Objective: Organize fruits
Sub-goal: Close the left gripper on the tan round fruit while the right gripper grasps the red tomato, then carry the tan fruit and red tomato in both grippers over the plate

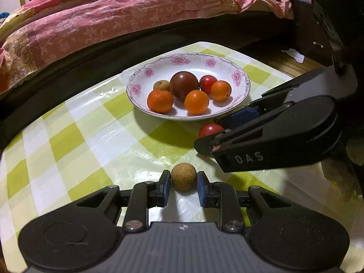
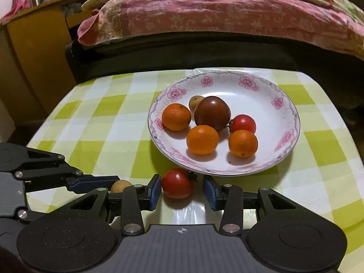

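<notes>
1. The left gripper sat low over the checked cloth, its jaws narrowed around a tan longan; the blue pads stood just beside the fruit on both sides, and whether they actually pressed it could not be told.
2. The right gripper had its jaws spread wider, with a red tomato between them; the left pad was at the tomato's skin, the right pad clear of it.
3. That tomato lay on the cloth just beside the near rim of the plate.
4. In the plate lay three oranges, a large dark tomato, a small red tomato and a second longan, bunched together left of centre.
5. The two grippers were near each other, the right one crossing the left camera's view from the right.
6. Behind the table ran a bed with a pink quilt.
</notes>
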`<state>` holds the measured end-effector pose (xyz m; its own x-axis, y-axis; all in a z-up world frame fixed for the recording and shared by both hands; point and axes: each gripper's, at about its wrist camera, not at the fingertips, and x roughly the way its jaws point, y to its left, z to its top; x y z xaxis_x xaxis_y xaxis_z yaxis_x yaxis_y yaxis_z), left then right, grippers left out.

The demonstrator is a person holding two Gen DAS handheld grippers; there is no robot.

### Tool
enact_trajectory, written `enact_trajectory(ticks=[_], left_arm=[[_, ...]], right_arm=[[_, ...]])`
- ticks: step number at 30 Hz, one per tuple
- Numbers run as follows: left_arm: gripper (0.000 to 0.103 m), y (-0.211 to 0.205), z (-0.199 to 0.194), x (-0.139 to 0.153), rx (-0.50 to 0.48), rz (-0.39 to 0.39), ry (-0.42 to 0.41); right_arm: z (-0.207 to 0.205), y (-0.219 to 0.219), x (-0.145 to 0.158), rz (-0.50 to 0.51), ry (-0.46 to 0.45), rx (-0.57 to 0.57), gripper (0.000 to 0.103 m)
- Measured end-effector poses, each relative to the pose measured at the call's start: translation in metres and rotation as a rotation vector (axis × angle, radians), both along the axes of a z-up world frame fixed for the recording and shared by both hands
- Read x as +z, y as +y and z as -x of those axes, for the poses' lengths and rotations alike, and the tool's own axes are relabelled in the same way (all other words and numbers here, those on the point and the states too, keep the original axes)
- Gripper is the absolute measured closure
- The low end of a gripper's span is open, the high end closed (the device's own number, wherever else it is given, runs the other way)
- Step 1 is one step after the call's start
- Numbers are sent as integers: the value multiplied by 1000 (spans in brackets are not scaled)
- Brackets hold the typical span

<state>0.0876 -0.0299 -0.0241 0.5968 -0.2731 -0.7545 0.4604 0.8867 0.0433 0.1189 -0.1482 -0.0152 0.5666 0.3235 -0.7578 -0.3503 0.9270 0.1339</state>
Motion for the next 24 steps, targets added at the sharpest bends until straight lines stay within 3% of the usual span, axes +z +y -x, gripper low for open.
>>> enact_trajectory(ticks=[5, 17, 24], left_arm=[[70, 0, 0, 0, -3, 7, 6], [70, -11, 27, 13, -44, -22, 0], [70, -18, 47, 8, -41, -40, 22]], right_arm=[[1, 2, 1, 21, 7, 5, 76], [51, -23, 19, 124, 43, 68, 76], [69, -31, 13, 142, 56, 61, 76]])
